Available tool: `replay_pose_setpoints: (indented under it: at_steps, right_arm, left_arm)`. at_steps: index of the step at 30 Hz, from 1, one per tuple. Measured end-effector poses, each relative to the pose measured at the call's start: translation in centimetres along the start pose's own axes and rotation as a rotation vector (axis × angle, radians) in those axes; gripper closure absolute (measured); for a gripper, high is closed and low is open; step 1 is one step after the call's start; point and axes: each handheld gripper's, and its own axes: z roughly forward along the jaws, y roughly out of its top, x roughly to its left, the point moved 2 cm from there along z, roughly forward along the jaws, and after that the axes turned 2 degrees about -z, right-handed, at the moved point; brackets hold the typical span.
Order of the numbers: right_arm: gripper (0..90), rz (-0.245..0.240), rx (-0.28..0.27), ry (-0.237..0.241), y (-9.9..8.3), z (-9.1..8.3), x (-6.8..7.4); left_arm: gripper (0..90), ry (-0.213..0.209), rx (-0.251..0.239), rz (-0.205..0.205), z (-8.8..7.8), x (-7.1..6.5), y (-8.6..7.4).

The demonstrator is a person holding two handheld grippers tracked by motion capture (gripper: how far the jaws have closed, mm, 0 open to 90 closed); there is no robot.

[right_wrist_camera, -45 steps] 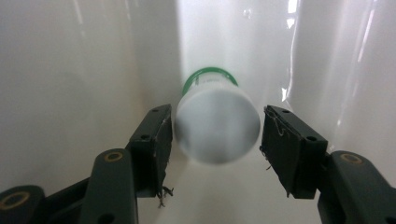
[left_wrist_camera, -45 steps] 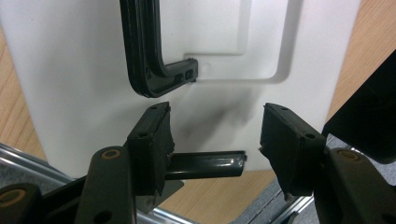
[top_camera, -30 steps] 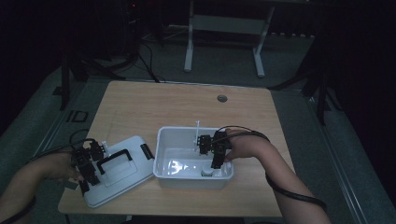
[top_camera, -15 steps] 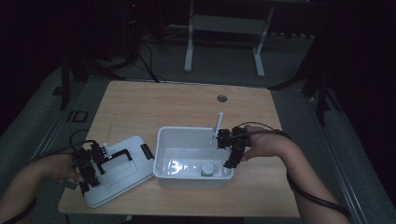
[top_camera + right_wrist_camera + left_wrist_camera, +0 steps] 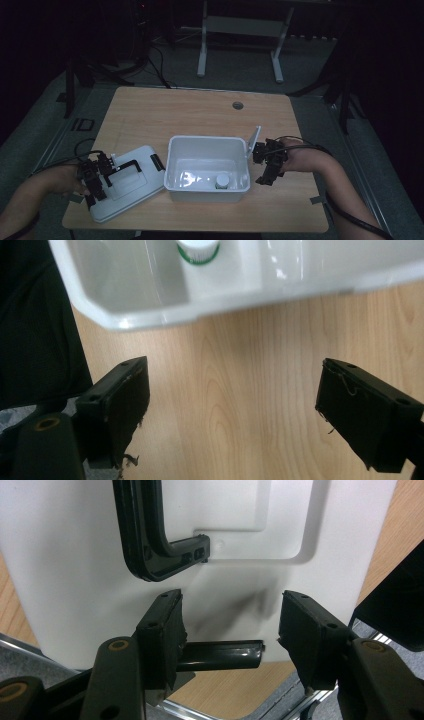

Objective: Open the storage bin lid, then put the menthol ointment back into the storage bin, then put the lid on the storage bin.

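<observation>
A light wooden table (image 5: 165,115) is seen in a dark room, with a grey floor and the white legs of a stand (image 5: 202,47) behind it.

The right gripper (image 5: 265,167) is held over bare wood, just beside the right wall of a white plastic box (image 5: 207,145). Its jaws have just been opening and now stand wide apart; nothing is between them, and only the table is seen under them in the right gripper view. A small white bottle (image 5: 222,180) with a green band is standing inside the box, in the near corner closest to this gripper. A white latch (image 5: 254,141) is raised on the box wall, just above the gripper.

The left gripper (image 5: 95,177) is placed on the white lid (image 5: 132,182), which is lying flat on the table, left of the box and touching its corner. The jaws are about half open. A black clip (image 5: 220,655) on the near edge of the lid is seen between them; it reaches the left jaw, but whether it is pressed cannot be told. The black handle (image 5: 150,535) of the lid is lying just in front of the jaws.
</observation>
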Motion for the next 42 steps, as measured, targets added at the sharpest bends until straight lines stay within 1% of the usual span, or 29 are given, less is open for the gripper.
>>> replay_pose_setpoints:
  at_steps: [1,3,4,5,7,8,9,11,12,13,15,16,17,19,20,22,24,27,30,32,36,40,41,42]
  right_arm:
    - [13.8,0.021,0.003,0.002,-0.6,0.3,-0.1]
    - [13.8,0.031,0.009,-0.007,-1.2,0.6,-0.2]
    - [13.8,0.031,0.009,-0.007,-1.2,0.6,-0.2]
    - [13.8,0.041,0.022,-0.006,-1.9,1.0,-0.2]
    - [13.8,0.053,0.034,-0.007,-2.5,1.5,-0.3]
    - [13.8,0.053,0.034,-0.007,-2.5,1.5,-0.3]
    - [13.8,0.066,0.04,-0.008,-3.1,2.0,-0.4]
    - [13.8,0.075,0.03,0.001,-3.6,2.5,-0.3]
    - [13.8,0.075,0.03,0.001,-3.6,2.5,-0.3]
    - [13.8,0.085,0.008,0.019,-4.1,3.1,-0.2]
    - [13.8,0.091,0.012,0.025,-4.6,3.7,0.0]
    - [13.8,0.091,0.012,0.025,-4.6,3.7,0.0]
    - [13.8,0.095,0.024,0.024,-5.1,4.3,0.0]
    - [13.8,0.102,0.032,0.02,-5.6,4.8,0.0]
    - [13.8,0.112,0.032,0.019,-5.9,4.9,0.1]
    - [13.8,0.117,0.016,0.024,-6.3,5.2,0.1]
    - [13.8,0.127,0.011,0.033,-6.6,5.5,0.2]
    - [13.8,0.125,0.041,0.024,-7.1,5.9,0.2]
    - [13.8,0.144,0.04,0.022,-7.5,6.0,0.1]
    - [13.8,0.148,0.039,0.019,-7.6,6.1,0.0]
    - [13.9,0.14,0.038,0.018,-7.7,6.2,0.0]
    - [13.9,0.141,0.041,0.022,-7.7,6.3,0.1]
    - [13.9,0.14,0.044,0.022,-7.7,6.3,0.1]
    - [13.9,0.139,0.043,0.022,-7.7,6.2,0.1]
  left_arm:
    - [42.6,-0.002,0.003,-0.002,0.1,0.0,0.0]
    - [42.6,-0.003,0.001,-0.004,0.2,0.0,0.0]
    - [42.6,-0.003,0.001,-0.004,0.2,0.0,0.0]
    - [42.6,-0.006,0.003,-0.002,0.3,0.0,-0.1]
    - [42.6,-0.006,0.001,-0.005,0.4,0.1,-0.1]
    - [42.6,-0.006,0.001,-0.005,0.4,0.1,-0.1]
    - [42.6,-0.004,-0.002,-0.005,0.3,0.1,-0.1]
    - [42.6,-0.003,-0.006,-0.005,0.2,0.1,-0.2]
    - [42.6,-0.003,-0.006,-0.005,0.2,0.1,-0.2]
    - [42.6,0.002,-0.009,-0.008,0.1,0.2,-0.2]
    - [42.6,0.005,-0.007,-0.007,0.0,0.3,-0.2]
    - [42.5,0.005,-0.007,-0.007,0.0,0.3,-0.2]
    - [42.5,0.002,-0.011,-0.01,-0.1,0.3,-0.2]
    - [42.4,0.003,-0.009,-0.01,-0.1,0.4,0.0]
    - [42.3,0.006,-0.01,-0.009,-0.1,0.4,0.0]
    - [42.1,0.013,-0.013,-0.011,-0.1,0.4,0.1]
    - [42.1,0.011,-0.01,-0.009,-0.1,0.4,0.3]
    - [42.1,0.012,-0.01,-0.012,-0.1,0.4,0.3]
    - [42.1,0.015,-0.009,-0.013,-0.2,0.4,0.4]
    - [42.1,0.014,-0.005,-0.013,-0.1,0.4,0.5]
    - [42.1,0.019,-0.004,-0.014,-0.1,0.6,0.7]
    - [42.3,0.025,-0.008,-0.008,-0.2,0.8,1.3]
    - [42.3,0.029,-0.015,-0.01,-0.3,0.9,1.8]
    - [42.4,0.029,-0.015,-0.01,-0.3,0.9,1.8]
